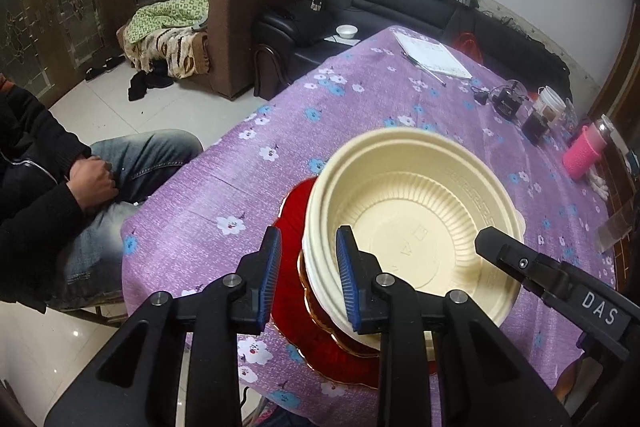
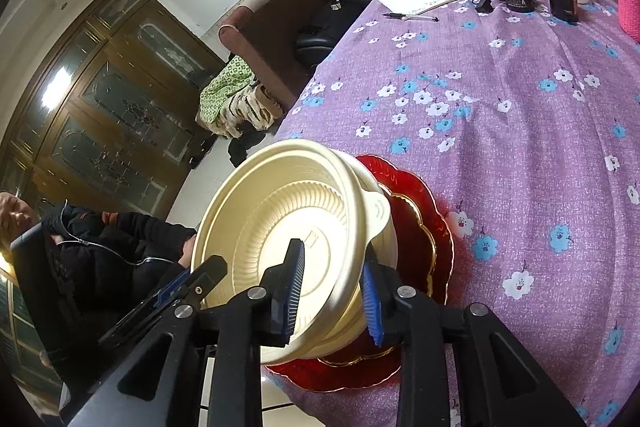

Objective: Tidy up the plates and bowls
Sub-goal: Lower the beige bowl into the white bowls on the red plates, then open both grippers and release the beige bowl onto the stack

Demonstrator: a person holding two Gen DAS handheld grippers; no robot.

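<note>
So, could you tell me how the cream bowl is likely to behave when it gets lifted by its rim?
The cream bowl looks like thin moulded plastic, so it is probably light and may flex at the rim. Its ribbed wall should stiffen it somewhat. It sits tilted on the red plates, so it could slide or tip if nudged.

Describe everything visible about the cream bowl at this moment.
The cream bowl looks like thin moulded plastic: round, ribbed inner wall, flat base with embossed marks, a small tab at the rim. It is empty and tilted, nested on other cream bowls over red gold-edged plates. Each hand-held gripper, left and right, straddles its rim.
</note>
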